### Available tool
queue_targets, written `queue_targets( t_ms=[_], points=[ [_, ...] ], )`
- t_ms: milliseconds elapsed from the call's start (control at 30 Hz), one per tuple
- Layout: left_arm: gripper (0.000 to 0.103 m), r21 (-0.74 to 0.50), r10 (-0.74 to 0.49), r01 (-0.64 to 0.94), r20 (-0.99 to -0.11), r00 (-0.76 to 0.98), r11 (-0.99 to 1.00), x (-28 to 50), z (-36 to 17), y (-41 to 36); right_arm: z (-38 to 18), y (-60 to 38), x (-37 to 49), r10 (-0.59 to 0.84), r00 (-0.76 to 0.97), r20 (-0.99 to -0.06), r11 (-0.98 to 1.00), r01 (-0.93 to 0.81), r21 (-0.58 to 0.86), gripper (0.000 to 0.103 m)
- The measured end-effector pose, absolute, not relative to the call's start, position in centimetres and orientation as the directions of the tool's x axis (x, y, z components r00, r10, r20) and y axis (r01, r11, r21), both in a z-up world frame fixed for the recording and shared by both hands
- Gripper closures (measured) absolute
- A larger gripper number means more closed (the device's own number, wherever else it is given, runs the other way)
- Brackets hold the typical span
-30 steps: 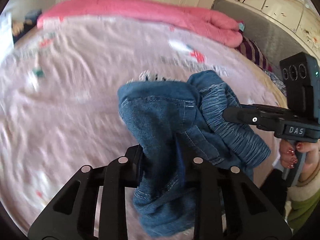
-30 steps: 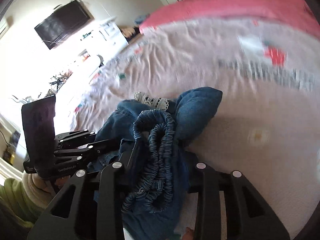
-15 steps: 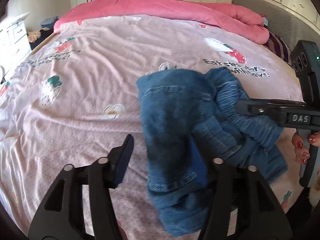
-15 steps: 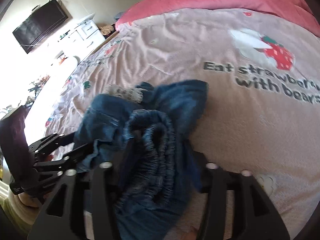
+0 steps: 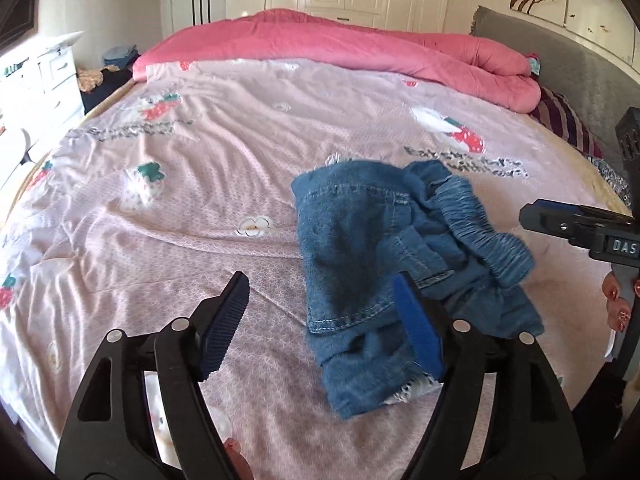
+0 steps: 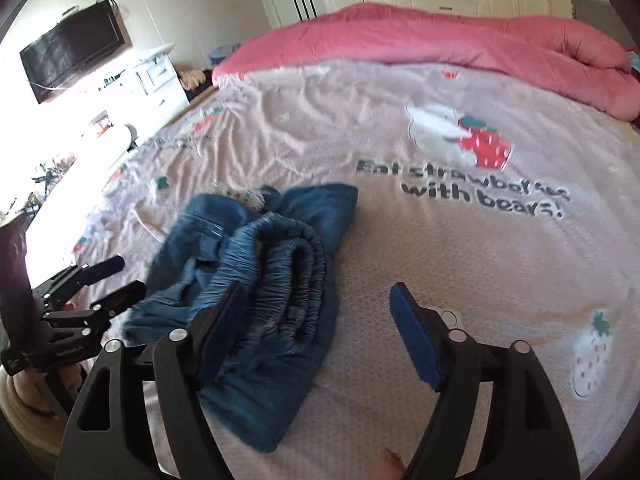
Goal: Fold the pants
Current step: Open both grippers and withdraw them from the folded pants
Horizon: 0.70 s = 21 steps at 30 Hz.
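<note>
Left hand-held gripper [image 5: 320,320]: black two-finger tool with blue ribbed pads, jaws spread wide and holding nothing; its right pad lies just in front of the garment's near hem, and whether it touches cannot be told. Right hand-held gripper [image 6: 316,324]: same construction, jaws likewise spread and empty; its left finger overlaps the gathered waistband in the right wrist view, contact uncertain. Each tool appears in the other's view, at the right edge and at the left edge respectively. Between them lies the crumpled pair of blue denim pants with an elastic ruched waistband [image 5: 392,248], bunched in a loose heap, resting free on the pale pink bedsheet printed with strawberries and bears [image 5: 180,200], near the bed's front edge and toward its right side. A rolled pink quilt [image 5: 360,52] runs along the bed's far edge.
</note>
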<state>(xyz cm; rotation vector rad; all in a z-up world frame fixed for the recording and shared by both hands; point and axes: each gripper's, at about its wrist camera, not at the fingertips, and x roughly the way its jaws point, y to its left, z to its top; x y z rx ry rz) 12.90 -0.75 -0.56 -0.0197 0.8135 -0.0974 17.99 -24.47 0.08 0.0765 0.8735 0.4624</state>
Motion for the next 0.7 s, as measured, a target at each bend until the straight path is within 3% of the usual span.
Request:
queue_targets(
  t_ms=[267, 433, 700],
  points=[
    [0.026, -0.047, -0.093, 0.083, -0.687, 0.721, 0.995, 10.5, 2.3, -0.9, 3.1, -24.8, 15.2, 0.405, 0.621, -0.671, 0.908, -0.358, 0.217, 0.015],
    [0.011, -0.047, -0.091, 0.08, -0.676, 0.732, 0.996, 8.1, 2.8, -0.9, 3.8, -24.9, 12.1, 0.386, 0.661, -0.644, 0.918, -0.344, 0.197, 0.008],
    [0.01, -0.046, -0.099, 0.093, -0.689, 0.718, 0.995, 3.5, 1.3, -2.2, 2.5, -24.5, 7.0, 0.316, 0.698, -0.643, 0.944, -0.301, 0.137, 0.005]
  ],
)
